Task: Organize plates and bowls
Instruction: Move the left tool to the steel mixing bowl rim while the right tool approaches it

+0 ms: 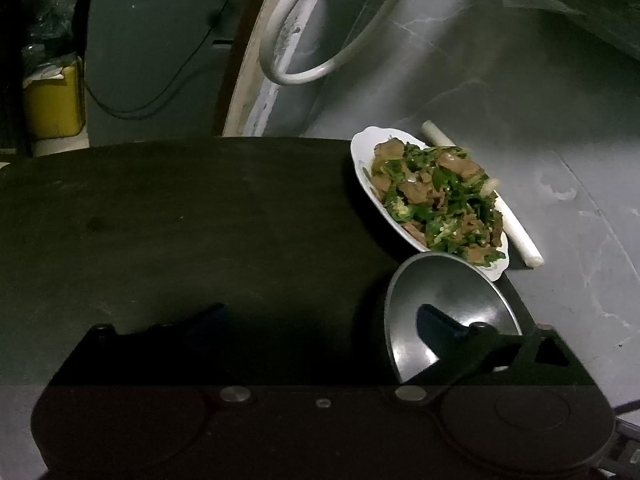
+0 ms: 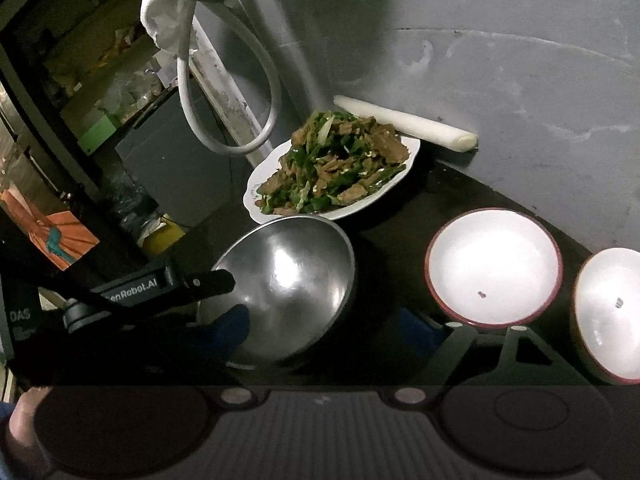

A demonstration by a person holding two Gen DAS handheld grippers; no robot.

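Observation:
A steel bowl stands near the edge of the dark table, just in front of a white plate heaped with green peppers and meat. My left gripper is open wide, its right finger inside the bowl and its left finger out over the table. In the right wrist view that finger reaches over the bowl's left rim. My right gripper is open too, straddling the bowl's near wall without pressing on it. Two white bowls with red rims sit to the right.
A white leek stalk lies on the grey floor beyond the plate. A white hose loops by the wall. A yellow container and cluttered shelves stand off the table's far side.

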